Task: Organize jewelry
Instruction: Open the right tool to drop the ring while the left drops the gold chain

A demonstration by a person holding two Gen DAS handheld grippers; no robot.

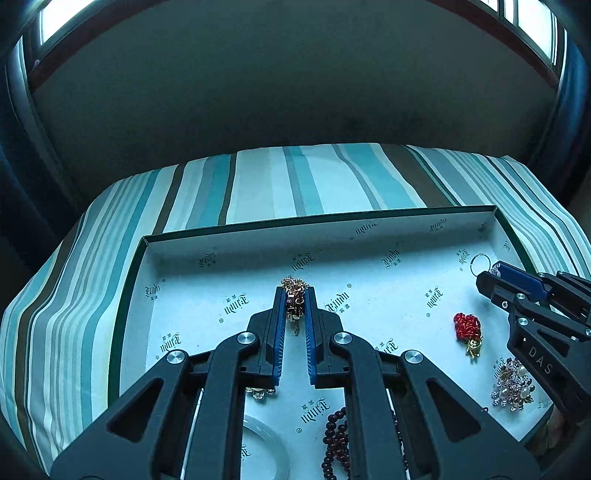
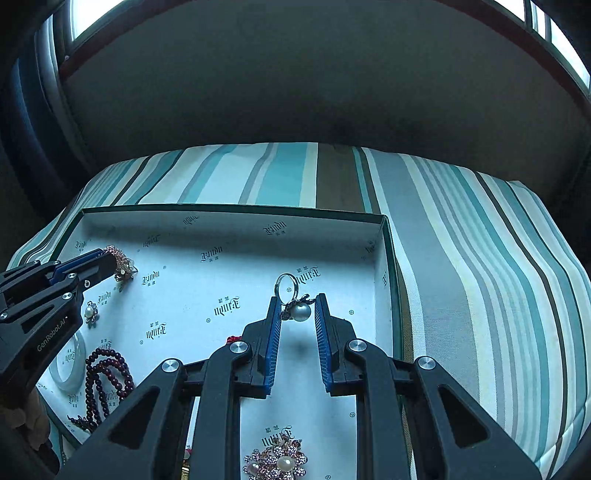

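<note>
The left gripper, marked "GenRobot.AI", clamps a gold chain bracelet; the right gripper, marked "DAS", pinches a silver pearl ring, both over the shallow logo-printed white cardboard tray.

Both pictures look dim and bluish. Daylight comes in through bright windows at the top corners, which glare white. The wall below them is dark. Straight lines bend round at the edges. The near parts look sharp.
</note>
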